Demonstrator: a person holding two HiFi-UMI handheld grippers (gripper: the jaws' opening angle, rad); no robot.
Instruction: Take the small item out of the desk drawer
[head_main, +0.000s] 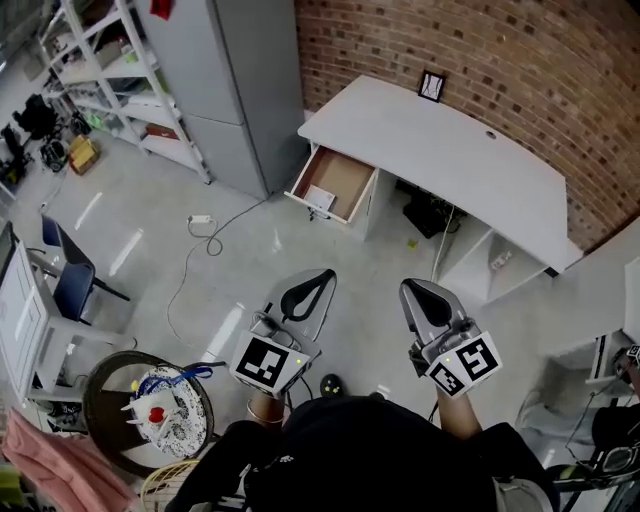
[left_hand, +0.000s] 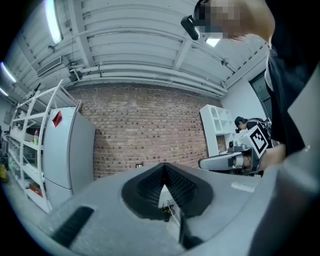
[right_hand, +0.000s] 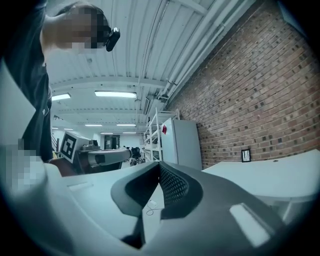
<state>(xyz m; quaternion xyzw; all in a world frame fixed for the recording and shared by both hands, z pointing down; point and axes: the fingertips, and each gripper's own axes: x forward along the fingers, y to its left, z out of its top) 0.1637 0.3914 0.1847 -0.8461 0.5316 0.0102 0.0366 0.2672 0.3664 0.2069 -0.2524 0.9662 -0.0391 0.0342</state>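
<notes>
My left gripper (head_main: 322, 276) and right gripper (head_main: 412, 288) hang empty, fingers pressed together, well apart from the open drawer (head_main: 345, 172).

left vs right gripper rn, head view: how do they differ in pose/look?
Pose: the left gripper slants up-right in the picture; the right gripper slants up-left, so their tips converge.
Look: the left gripper's marker cube shows one marker face; the right gripper's shows two.
Shared: both are shut with nothing between the jaws, held over the floor short of the open desk drawer.
</notes>
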